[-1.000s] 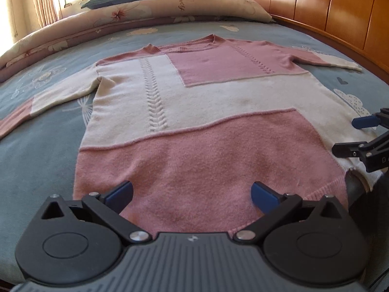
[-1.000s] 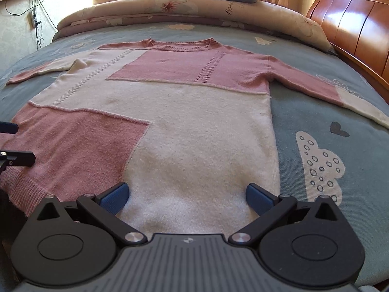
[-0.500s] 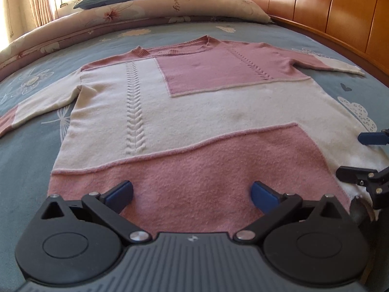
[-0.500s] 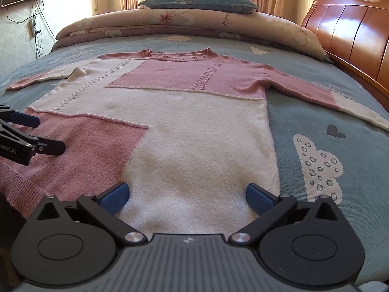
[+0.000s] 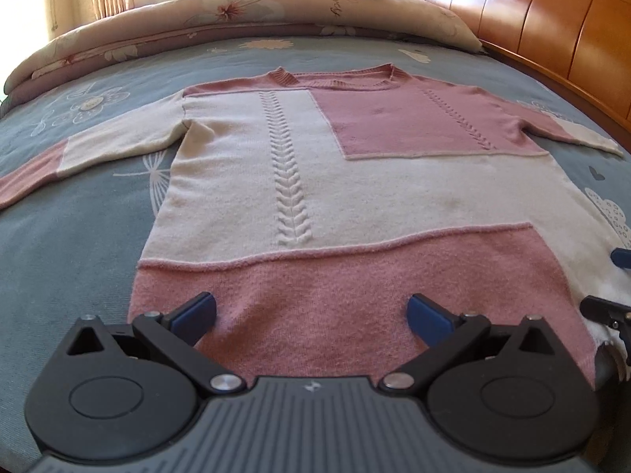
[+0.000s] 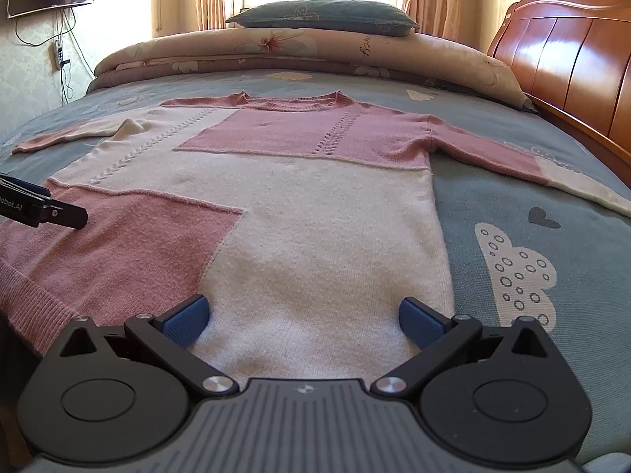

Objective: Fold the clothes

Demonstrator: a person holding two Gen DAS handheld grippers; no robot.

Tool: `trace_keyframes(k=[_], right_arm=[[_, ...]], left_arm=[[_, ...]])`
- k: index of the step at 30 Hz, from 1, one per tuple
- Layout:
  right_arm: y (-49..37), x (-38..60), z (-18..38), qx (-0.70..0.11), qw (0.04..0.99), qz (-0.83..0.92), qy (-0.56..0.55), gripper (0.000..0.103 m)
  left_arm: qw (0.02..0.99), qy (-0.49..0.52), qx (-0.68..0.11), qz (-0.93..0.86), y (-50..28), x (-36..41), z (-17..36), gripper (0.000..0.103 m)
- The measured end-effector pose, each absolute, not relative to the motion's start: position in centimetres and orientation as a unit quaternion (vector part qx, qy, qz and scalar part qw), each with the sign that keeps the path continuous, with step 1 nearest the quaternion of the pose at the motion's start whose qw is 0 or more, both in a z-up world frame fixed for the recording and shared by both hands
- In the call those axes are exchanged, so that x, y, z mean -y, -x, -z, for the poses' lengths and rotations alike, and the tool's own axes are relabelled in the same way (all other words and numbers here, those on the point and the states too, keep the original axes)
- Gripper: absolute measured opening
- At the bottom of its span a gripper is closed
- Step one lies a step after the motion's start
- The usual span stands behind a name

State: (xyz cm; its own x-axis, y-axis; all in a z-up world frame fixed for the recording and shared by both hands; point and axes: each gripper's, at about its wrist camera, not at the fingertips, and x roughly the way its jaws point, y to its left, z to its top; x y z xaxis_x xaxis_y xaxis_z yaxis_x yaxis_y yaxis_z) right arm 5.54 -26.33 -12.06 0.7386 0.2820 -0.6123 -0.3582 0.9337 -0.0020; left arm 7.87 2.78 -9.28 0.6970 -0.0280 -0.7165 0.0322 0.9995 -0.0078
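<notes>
Pink-and-cream sweater [image 5: 355, 181] flat on bed [image 5: 71, 236], hem at near edge; left gripper [image 5: 311, 315] and right gripper [image 6: 303, 315] jaws spread wide over hem, gripping nothing.

A soft knitted sweater [image 5: 355, 197] in pink and cream blocks lies flat and face up on the bed. Its neck points to the far end and its bottom edge is near the cameras. Both long sleeves are spread out to the sides. The left sleeve [image 5: 98, 149] is cream with a pink end. The right sleeve [image 6: 512, 157] is pink with a cream end. A plaited knit line runs down the cream part. The bottom left block is pink and the bottom right is cream.
</notes>
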Motion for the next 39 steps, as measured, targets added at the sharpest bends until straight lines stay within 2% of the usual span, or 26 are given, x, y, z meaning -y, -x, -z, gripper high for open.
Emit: trace_keyframes(k=[9,11,19,26,30,35,39], right_arm=[[-5.4,26.4,12.2,-0.312,0.933,-0.173,0.058,0.103],[-5.4,26.4,12.2,-0.310,0.933,-0.173,0.058,0.103],[-5.2,26.5,12.3,-0.305,0.935,-0.174,0.057,0.103],[-5.2,26.5,12.4,-0.299,0.936,-0.175,0.056,0.103],[-5.1,26.5,12.5,-0.297,0.937,-0.175,0.055,0.103],[-5.1,26.5,12.5,-0.296,0.937,-0.174,0.055,0.103],[-5.0,26.5,12.5,-0.295,0.938,-0.174,0.055,0.103]], left_arm=[[0.919,0.011,-0.390,0.065,-5.2,-3.5,8.2,0.102],[0.926,0.018,-0.370,0.073,-5.7,-3.5,7.4,0.102],[0.920,0.052,-0.381,0.080,-8.1,-2.6,9.0,0.102],[0.914,0.013,-0.389,0.118,-4.1,-1.3,8.6,0.102],[0.927,0.007,-0.360,0.104,-4.6,-1.4,7.3,0.102],[0.919,0.046,-0.383,0.080,-7.0,-2.1,8.1,0.102],[0.916,-0.008,-0.392,0.087,-5.4,-0.9,9.3,0.102]])
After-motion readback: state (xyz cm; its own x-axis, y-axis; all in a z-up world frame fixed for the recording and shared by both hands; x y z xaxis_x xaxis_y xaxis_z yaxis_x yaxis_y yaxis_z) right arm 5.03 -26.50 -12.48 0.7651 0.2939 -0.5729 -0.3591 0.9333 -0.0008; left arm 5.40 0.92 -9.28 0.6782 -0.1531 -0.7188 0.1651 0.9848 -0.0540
